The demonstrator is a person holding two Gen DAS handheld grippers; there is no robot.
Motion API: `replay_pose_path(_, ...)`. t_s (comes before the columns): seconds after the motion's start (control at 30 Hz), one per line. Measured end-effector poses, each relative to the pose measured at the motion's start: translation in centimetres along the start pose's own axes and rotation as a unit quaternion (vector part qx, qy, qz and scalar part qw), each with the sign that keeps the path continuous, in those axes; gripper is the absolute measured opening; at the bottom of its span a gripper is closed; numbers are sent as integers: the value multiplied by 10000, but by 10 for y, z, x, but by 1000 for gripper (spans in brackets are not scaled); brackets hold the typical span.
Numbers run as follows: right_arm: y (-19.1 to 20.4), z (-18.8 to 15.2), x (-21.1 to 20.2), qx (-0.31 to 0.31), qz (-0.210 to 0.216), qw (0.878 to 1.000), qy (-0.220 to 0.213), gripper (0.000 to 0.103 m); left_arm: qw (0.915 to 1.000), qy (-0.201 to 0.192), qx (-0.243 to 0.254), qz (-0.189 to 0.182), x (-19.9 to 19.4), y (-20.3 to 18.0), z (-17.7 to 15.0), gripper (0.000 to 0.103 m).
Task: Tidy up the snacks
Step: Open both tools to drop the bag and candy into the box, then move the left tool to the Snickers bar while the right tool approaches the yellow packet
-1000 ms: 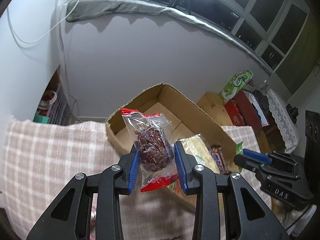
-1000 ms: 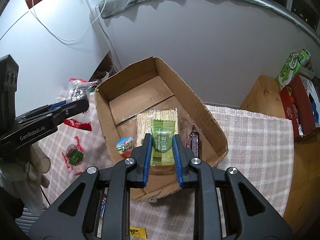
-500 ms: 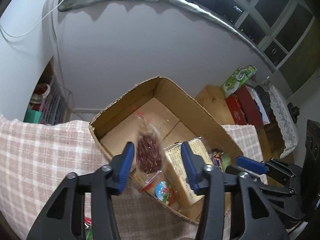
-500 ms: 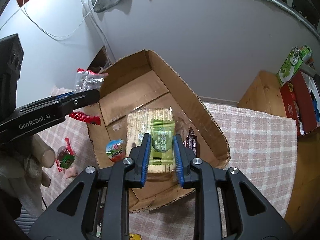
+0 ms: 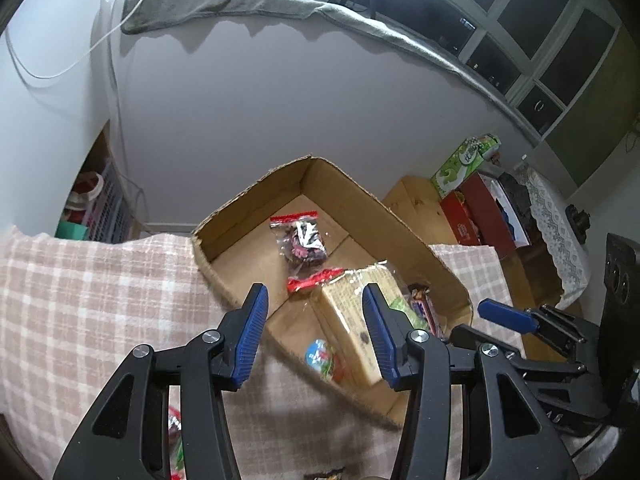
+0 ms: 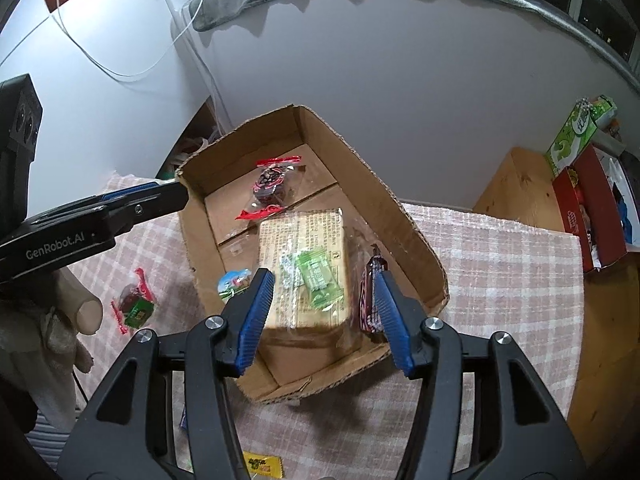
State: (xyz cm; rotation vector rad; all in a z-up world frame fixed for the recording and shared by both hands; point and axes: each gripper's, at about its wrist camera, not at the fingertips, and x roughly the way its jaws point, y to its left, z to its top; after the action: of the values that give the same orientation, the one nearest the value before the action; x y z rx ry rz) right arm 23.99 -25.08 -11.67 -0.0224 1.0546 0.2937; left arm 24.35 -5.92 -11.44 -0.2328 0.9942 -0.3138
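Cardboard box on checked cloth. Inside: red-edged snack bag at the back, green candy on top of wafer pack. Left gripper apart, empty. Right gripper just opening, empty.

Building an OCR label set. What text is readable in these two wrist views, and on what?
"GenRobot.AI": on the side of the left gripper, seen from the right wrist.
Print on the large biscuit pack, green candy wrapper, green tissue pack, red box and yellow packet: too small or blurred to read.
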Motion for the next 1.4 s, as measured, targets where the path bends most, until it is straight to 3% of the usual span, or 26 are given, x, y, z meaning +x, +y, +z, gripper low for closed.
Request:
replay_pose_path(0.73,16,-97,-44,-53,274,9994,214,55,9989,201,-411,-45,-53,26,-96,48)
replay_pose_path(1.17,29,-164,-26,78,396,9949,921,55,9964,658,-491,-192,-45,17,-149,48)
replay_pose_path(1.4,33,-185,-9,327,747,9884,1282,55,9953,864,-389,-215,-32,6,-166,48)
